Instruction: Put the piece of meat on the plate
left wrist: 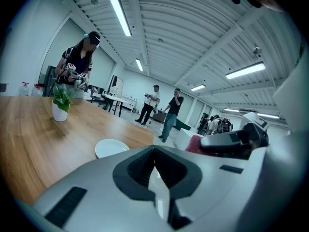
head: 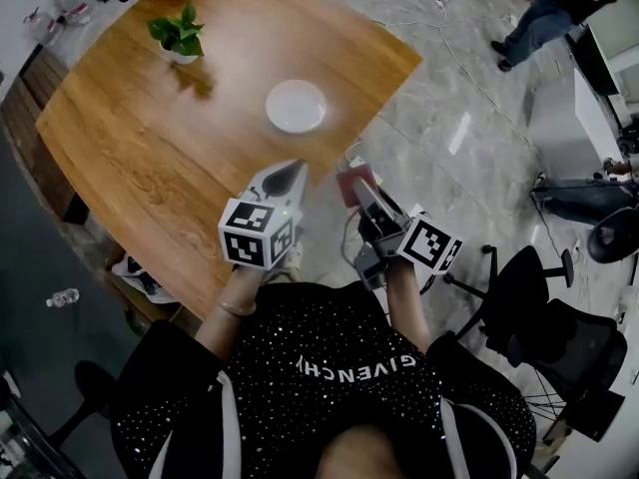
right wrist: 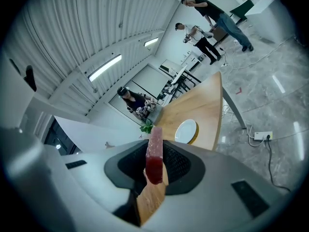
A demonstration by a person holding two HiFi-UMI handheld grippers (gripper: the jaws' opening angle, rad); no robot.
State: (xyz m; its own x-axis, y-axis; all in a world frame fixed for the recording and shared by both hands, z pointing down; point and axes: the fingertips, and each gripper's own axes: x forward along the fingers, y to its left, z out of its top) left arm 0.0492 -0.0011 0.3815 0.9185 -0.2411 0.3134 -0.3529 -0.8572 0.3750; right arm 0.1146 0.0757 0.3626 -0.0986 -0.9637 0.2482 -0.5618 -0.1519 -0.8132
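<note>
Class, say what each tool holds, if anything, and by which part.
Right tool: the piece of meat, pinched across its flat faces at one end, the other end jutting out. Left tool: nothing, jaws together.

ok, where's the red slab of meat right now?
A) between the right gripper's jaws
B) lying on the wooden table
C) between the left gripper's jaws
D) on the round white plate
A: the right gripper clamps the red slab of meat; the round white plate sits bare.

Plate (head: 296,105) on table (head: 150,168); plant (head: 180,36) on table, left of plate.
</note>
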